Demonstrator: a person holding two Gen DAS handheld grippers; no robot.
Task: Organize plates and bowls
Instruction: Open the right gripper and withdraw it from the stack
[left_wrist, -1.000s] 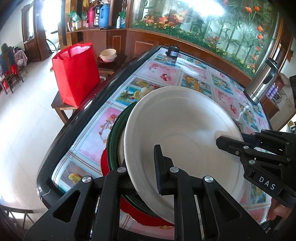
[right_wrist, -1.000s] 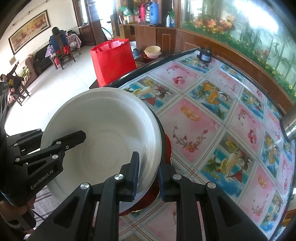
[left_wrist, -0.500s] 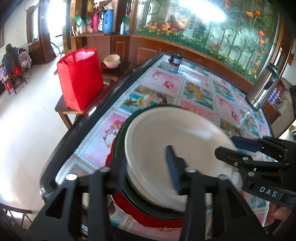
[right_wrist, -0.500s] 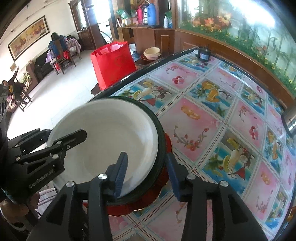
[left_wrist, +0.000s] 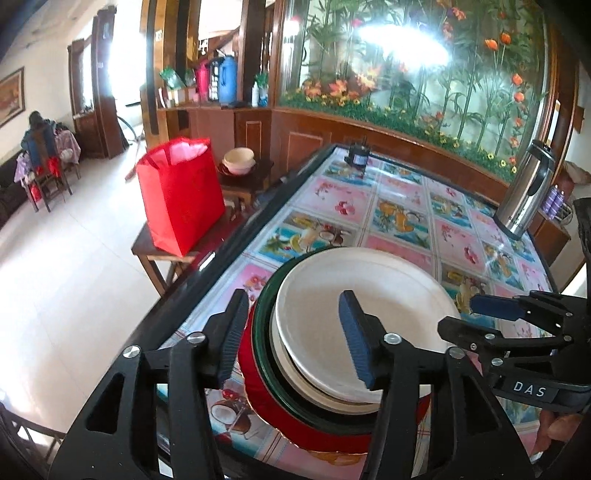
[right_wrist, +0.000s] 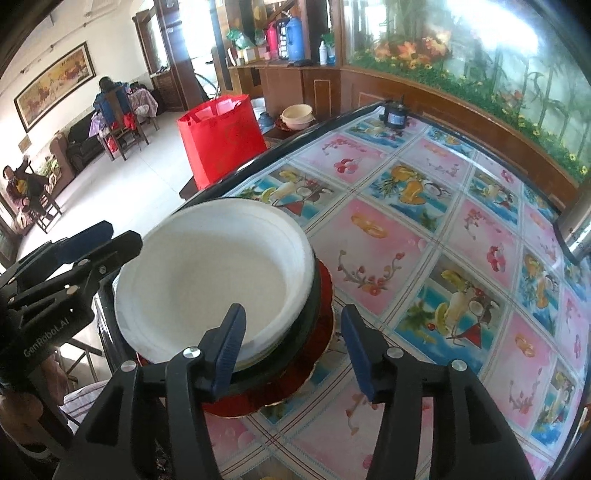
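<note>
A white plate (left_wrist: 364, 317) tops my stack, over a dark green dish (left_wrist: 266, 332) and a red plate (left_wrist: 295, 424), near the tabletop (right_wrist: 424, 229) edge closest to me; my left gripper (left_wrist: 291, 336) and right gripper (right_wrist: 291, 343) have just been opening, both released, straddling the stack's rim without pressing it.

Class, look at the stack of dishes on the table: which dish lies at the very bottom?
The red plate with the scalloped gold edge. It rests directly on the patterned table; the dark green dish and white plate sit above it.
</note>
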